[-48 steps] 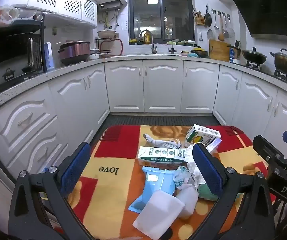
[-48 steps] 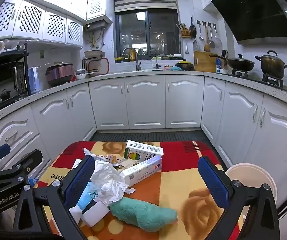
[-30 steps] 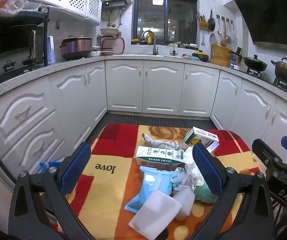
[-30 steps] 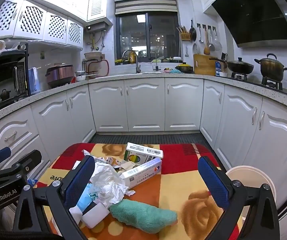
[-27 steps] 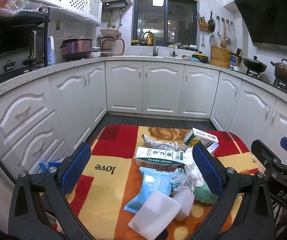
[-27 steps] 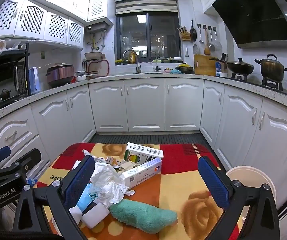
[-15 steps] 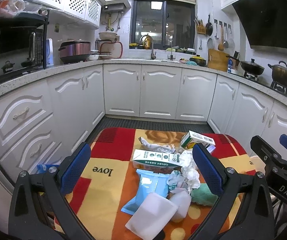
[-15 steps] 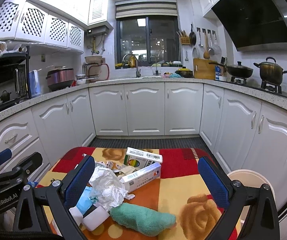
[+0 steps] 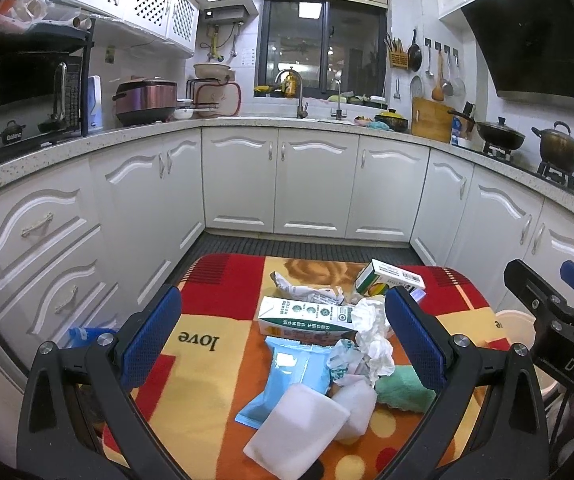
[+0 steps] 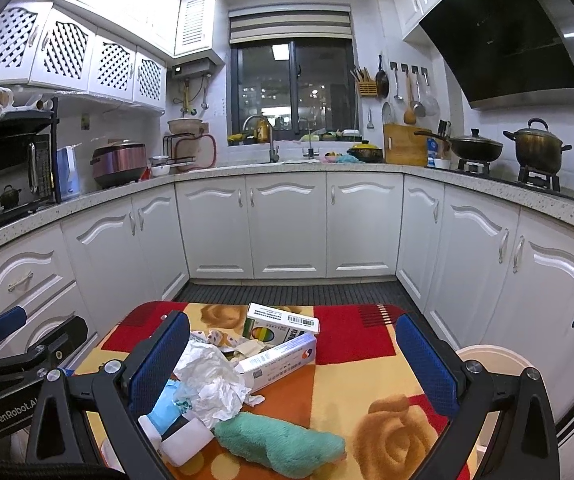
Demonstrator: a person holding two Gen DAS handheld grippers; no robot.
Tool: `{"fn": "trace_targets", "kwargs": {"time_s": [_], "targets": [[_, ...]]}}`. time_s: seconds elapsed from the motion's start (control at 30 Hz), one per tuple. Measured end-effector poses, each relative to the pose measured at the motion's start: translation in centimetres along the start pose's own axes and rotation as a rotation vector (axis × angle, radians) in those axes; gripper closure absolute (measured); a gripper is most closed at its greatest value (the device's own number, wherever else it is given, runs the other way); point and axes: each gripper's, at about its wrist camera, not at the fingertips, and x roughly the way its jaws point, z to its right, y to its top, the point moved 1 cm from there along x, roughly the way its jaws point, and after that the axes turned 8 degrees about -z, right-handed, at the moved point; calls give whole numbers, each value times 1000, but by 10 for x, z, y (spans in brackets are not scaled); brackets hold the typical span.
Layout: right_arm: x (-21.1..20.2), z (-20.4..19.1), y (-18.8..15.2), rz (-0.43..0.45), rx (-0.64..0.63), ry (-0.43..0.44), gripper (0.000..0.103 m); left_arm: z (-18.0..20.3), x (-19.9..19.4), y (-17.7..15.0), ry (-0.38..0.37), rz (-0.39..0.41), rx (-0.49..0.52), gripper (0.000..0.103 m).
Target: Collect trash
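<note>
Left tongs [image 9: 283, 338]: spread wide, holding nothing, poised above the worktop [image 9: 207, 364] with its red, yellow and orange patterned cover.
Trash heap, grouped centre of cover, left to right:
- white foam block [image 9: 297, 430], nearest, touching blue wet-wipe packet [image 9: 287, 372].
- green-and-white carton [image 9: 307, 316], lying flat behind packet.
- crumpled white tissue [image 10: 213, 380], against carton's end.
- teal cloth [image 10: 283, 442], near front edge.
- white-and-blue box [image 10: 281, 360], with colourful box [image 10: 281, 326] leaning behind.
Right tongs [image 10: 295, 366]: spread wide, empty, above heap.
White bin [image 10: 495, 362]: beside worktop, right.
</note>
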Motion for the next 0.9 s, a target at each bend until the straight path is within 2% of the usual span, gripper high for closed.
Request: {"fn": "trace_targets", "kwargs": {"time_s": [0.9], "targets": [[4, 0, -1, -17, -10, -7, 0, 3, 4, -4, 4, 3, 7, 2]]}}
